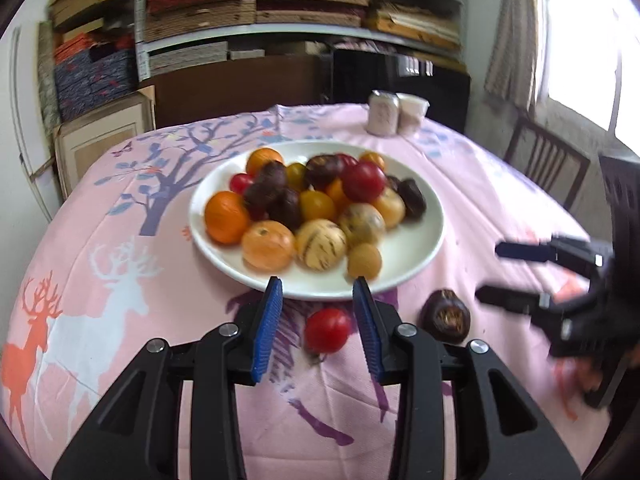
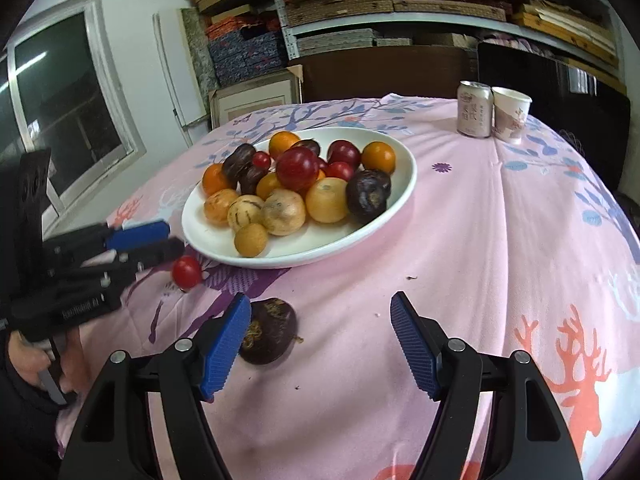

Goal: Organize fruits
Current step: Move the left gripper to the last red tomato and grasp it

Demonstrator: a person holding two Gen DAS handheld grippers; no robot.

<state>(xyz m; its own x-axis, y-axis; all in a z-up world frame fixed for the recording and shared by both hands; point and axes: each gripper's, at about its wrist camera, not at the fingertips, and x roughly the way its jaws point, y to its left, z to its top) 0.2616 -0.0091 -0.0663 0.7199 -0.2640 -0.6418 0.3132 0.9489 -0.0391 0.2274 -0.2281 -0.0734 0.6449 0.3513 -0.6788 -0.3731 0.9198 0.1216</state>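
Left wrist view: the left tongs [image 1: 318,292] stand apart, holding nothing, their blue pads on either side of a red tomato [image 1: 327,330] that lies on the pink tablecloth [image 1: 120,320] covering the counter; whether a pad touches it I cannot tell. Just beyond the tips, at 12 o'clock, sits a white plate [image 1: 404,252] heaped with fruit: oranges, striped yellow fruits, dark purple fruits, red and yellow tomatoes. A dark purple fruit [image 1: 445,318] lies on the cloth at 3 o'clock from the tomato, near it but apart. At 3 o'clock in the frame the right tongs [image 1: 490,272] come in blurred, their 2 fingers spread. A drink can [image 1: 383,113] and a paper cup [image 1: 412,112] stand side by side at the far edge, at 1 o'clock.

Right wrist view: the right tongs [image 2: 322,306] gape wide and empty. The dark purple fruit [image 2: 268,330] rests against the inner face of the left-hand pad [image 2: 224,344]. The plate [image 2: 304,252] lies at 12 o'clock. At 9 o'clock the left tongs [image 2: 172,240] reach in, with the red tomato [image 2: 187,273] just below their tips. The can [image 2: 475,109] and cup [image 2: 511,114] stand at 2 o'clock.
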